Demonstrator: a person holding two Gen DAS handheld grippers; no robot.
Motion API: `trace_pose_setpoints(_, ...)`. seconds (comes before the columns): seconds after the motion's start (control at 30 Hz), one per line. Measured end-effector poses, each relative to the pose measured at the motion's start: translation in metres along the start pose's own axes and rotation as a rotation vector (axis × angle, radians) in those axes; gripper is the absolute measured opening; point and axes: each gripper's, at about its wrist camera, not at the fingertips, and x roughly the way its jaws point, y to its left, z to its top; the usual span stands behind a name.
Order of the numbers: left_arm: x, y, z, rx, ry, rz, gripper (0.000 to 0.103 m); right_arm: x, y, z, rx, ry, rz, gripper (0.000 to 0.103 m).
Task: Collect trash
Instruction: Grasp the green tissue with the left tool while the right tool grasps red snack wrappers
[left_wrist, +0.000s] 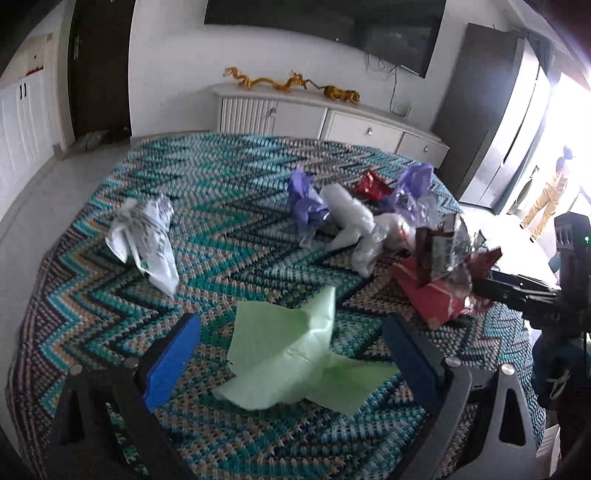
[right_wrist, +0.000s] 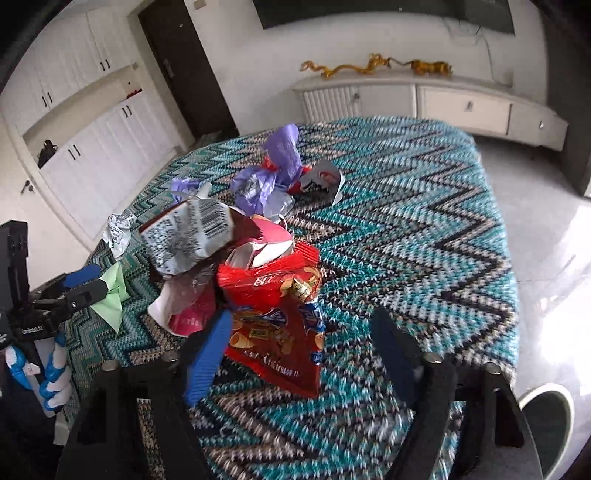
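Note:
A crumpled pale green paper (left_wrist: 291, 350) lies on the zigzag tablecloth (left_wrist: 229, 206) between the fingers of my open left gripper (left_wrist: 291, 325). My open right gripper (right_wrist: 303, 332) straddles a red chip bag (right_wrist: 277, 332) at the near end of a trash heap. The heap holds a silver barcode wrapper (right_wrist: 184, 236), a pink carton (right_wrist: 192, 314) and purple plastic (right_wrist: 273, 166). In the left wrist view a white printed wrapper (left_wrist: 147, 236) lies apart at left, and purple and white bags (left_wrist: 332, 214) sit mid-table.
A low white sideboard (left_wrist: 332, 118) with golden dragon figures (left_wrist: 291, 83) stands behind the table. White cupboards (right_wrist: 85, 122) and a dark door (right_wrist: 184, 66) are at left. A round bin (right_wrist: 546, 424) sits on the floor at the right.

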Motion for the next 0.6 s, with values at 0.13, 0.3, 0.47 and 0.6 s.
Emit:
trace_pose_setpoints(0.13,0.005,0.002,-0.005,-0.017,0.03,-0.005,0.084,0.009,-0.002,0.0,-0.003,0.013,0.045,0.033)
trace_pose_setpoints(0.3,-0.004,0.001,-0.01,-0.031,0.033,-0.013,0.067,-0.005,0.007,-0.012,-0.011,-0.016,0.072,0.01)
trace_pose_setpoints(0.47,-0.024,-0.006,-0.017,-0.025,0.007,-0.024,0.05,-0.039,0.019,-0.032,-0.034,-0.069,0.076,0.005)
trace_pose_setpoints(0.6,-0.047,-0.013,-0.022,-0.011,-0.029,-0.032,0.045,-0.071,0.028,-0.047,-0.044,-0.116,0.084,0.004)
